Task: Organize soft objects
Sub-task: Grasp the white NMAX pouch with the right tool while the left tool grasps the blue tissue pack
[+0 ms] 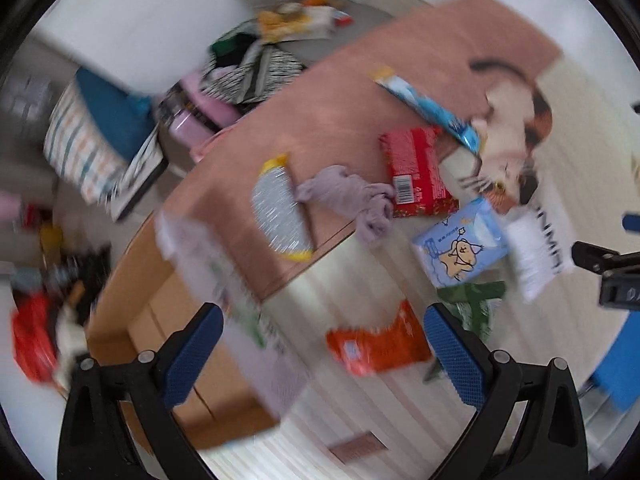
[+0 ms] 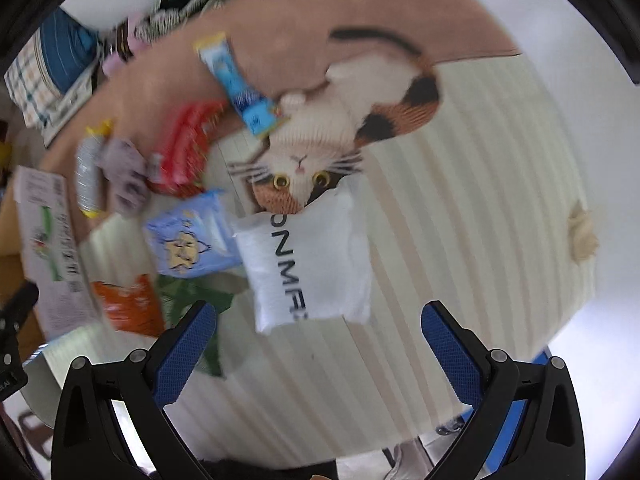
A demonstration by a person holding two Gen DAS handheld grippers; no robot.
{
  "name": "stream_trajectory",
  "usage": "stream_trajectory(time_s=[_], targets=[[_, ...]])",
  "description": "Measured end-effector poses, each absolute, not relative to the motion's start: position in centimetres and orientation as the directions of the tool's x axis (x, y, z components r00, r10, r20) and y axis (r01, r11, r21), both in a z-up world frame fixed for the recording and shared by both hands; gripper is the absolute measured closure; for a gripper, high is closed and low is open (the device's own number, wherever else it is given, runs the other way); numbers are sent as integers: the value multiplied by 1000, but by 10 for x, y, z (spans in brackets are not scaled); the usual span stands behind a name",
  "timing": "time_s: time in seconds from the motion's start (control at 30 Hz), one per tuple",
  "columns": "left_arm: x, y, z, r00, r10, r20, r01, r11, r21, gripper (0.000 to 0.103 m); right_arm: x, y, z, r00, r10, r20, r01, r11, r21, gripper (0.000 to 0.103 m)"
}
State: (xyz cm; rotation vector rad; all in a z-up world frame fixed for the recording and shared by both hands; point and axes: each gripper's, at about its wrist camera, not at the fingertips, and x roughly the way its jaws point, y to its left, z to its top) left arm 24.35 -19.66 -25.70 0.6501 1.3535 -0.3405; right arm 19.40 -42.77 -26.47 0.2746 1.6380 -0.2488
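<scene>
- The left gripper (image 1: 322,354) was seen with its blue-padded fingers spread wide and nothing held between them; an orange packet (image 1: 376,340) lay on the mat below the gap.
- The right gripper (image 2: 318,350) was likewise spread apart and empty, poised above the striped cat-print mat (image 2: 460,200).
- A white pillow-like pouch (image 2: 310,260) with black lettering was found just ahead of the right gripper; the first letters were cut off by a fold and could not be read.
- A light-blue packet with a cartoon star (image 2: 190,244) was seen touching the pouch's left edge, and a green packet (image 2: 192,296) was partly hidden beneath both and behind the left finger.
- A crumpled lilac cloth (image 1: 352,200) was seen lying between a silver-and-yellow packet (image 1: 280,210) and a red packet (image 1: 418,172); blur left their printing illegible.
- A long blue-and-white sachet (image 1: 428,106) was seen resting across the mat's pink part, near the printed cat.
- An open cardboard box (image 1: 160,320) was cut off by the left gripper, with a white printed flap (image 1: 248,320) smeared by motion.
- The piled clothing (image 1: 248,64) beyond the mat was too blurred to be identified.
</scene>
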Motion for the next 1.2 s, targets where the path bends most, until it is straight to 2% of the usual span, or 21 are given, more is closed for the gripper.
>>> stream_trajectory(time_s=[0.13,0.23,0.3,0.37,0.47,0.63,0.8,0.9,0.97,1.03,1.2], targets=[[248,-228,-294,190,178,-966,697,668,260,0,205,-406,-328,-151,60,-987,259,966,19,0],[246,-251,-316,185,197,-963,777,570,266,0,207,-403,-357,-183,28,-983,228,974,-14,2],[245,-265,-329,148,190,-970,814,534,229,0,203,-414,-364,-172,27,-985,254,967,-18,8],[245,-276,-339,113,177,-978,831,523,190,0,195,-434,-369,-159,98,-982,322,946,42,10],[241,-293,-351,63,164,-985,859,493,137,0,185,-462,-372,-156,96,-983,386,922,29,11],[229,-327,-388,4,236,-972,915,391,99,0,178,-488,-391,-159,166,-973,422,903,86,11],[222,-337,-421,-14,328,-945,924,365,113,0,181,-489,-404,-161,162,-974,405,910,84,10],[233,-334,-424,-82,309,-948,883,463,74,14,184,-486,-415,-171,153,-973,395,915,74,9],[240,-329,-421,-133,278,-951,844,534,38,32,188,-483,-418,-182,149,-972,393,917,67,9],[246,-323,-418,-149,263,-953,803,594,39,40,196,-472,-419,-195,142,-970,385,921,58,7],[257,-304,-410,-200,202,-959,678,735,14,51,204,-448,-433,-237,102,-966,362,932,10,4]])
